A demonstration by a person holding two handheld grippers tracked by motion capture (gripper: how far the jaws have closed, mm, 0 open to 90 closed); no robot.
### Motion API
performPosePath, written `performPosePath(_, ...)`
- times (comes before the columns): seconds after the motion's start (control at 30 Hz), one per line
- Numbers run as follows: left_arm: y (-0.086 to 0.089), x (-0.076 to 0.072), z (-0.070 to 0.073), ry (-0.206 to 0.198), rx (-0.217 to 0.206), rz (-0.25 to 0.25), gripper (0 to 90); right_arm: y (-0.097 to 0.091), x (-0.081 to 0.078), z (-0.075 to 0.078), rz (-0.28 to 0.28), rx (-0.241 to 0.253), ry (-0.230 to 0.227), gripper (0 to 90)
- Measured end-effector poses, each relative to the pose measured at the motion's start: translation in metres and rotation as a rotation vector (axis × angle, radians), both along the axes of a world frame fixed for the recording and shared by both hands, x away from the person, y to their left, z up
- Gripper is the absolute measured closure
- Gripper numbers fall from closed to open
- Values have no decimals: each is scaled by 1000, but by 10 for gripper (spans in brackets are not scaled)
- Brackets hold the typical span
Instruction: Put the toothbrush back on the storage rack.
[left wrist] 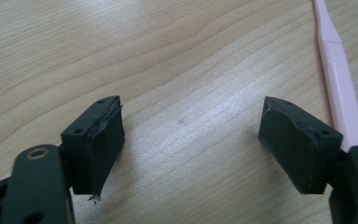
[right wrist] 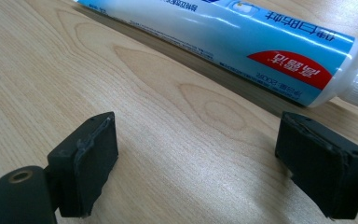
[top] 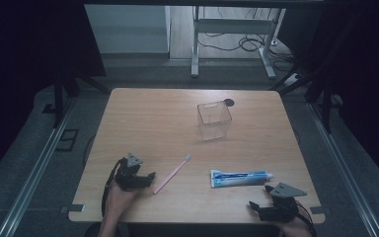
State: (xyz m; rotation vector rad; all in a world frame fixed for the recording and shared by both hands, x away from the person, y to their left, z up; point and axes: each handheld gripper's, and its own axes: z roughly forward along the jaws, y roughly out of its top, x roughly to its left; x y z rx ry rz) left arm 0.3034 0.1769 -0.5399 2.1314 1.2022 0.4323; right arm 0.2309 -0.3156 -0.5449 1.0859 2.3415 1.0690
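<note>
A pink toothbrush [top: 171,174] lies slanted on the wooden table [top: 148,118], bristles toward the far side. My left gripper [top: 147,178] rests just left of its handle, open, with bare wood between the pads; in the left gripper view [left wrist: 191,123] the toothbrush [left wrist: 338,70] runs outside the right-hand jaw. A blue and white toothpaste tube [top: 239,177] lies flat at the front right, cap pointing right. My right gripper [top: 260,196] sits near the front edge below the tube, open and holding nothing; in the right gripper view [right wrist: 196,137] the tube [right wrist: 223,39] lies just beyond the jaws.
A clear square container [top: 214,120] stands upright at the table's far middle, with a small dark round spot [top: 229,102] behind it. Beyond the table are a white desk frame [top: 232,29] and floor cables. Metal rails run along the floor on both sides.
</note>
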Motion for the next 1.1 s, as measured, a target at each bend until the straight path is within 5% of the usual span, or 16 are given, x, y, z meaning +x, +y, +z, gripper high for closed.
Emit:
performPosePath(0.43,-6,-3,17,2,-40,-65,349,0,0,0,-3,2,-1,125)
performPosePath(1.1,-29,6,35,127,23,-197,413,0,1,0,-5,3,-2,125)
